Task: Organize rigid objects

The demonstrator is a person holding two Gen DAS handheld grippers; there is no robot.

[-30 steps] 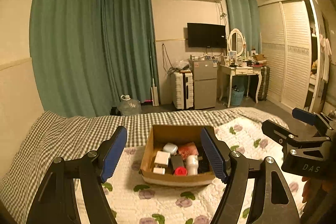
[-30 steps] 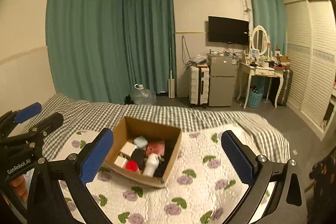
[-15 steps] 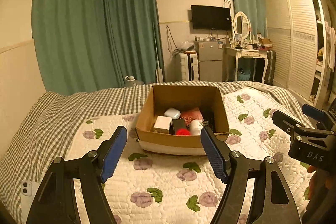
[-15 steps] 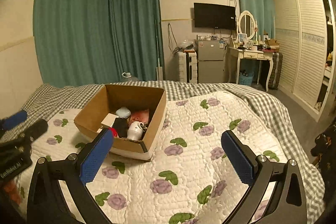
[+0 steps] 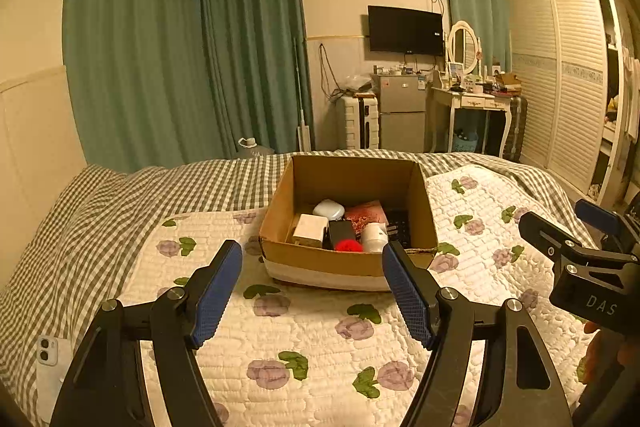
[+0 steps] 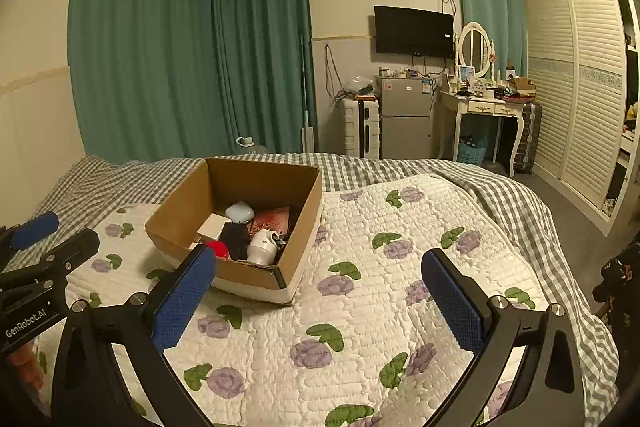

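A brown cardboard box point(image 5: 340, 263) stands on the quilted floral bedspread, also in the right wrist view point(image 6: 180, 207). It holds several small items: a white cube point(image 5: 310, 230), a pale blue case point(image 5: 329, 209), a black block point(image 5: 341, 229), a red round item point(image 5: 348, 246), a white bottle point(image 5: 374, 237) and a pink packet point(image 5: 366, 213). My left gripper point(image 5: 312, 291) is open and empty, just in front of the box. My right gripper point(image 6: 316, 295) is open and empty, to the box's right.
A white phone point(image 5: 47, 351) lies on the checked sheet at the left edge. Beyond the bed stand a suitcase point(image 5: 357, 123), a small fridge point(image 5: 402, 113), a dressing table point(image 5: 476, 103) and a wardrobe point(image 5: 568, 75).
Both grippers have come down and moved closer to the bed and box. The box now looks larger and nearer. Both stay open and empty.
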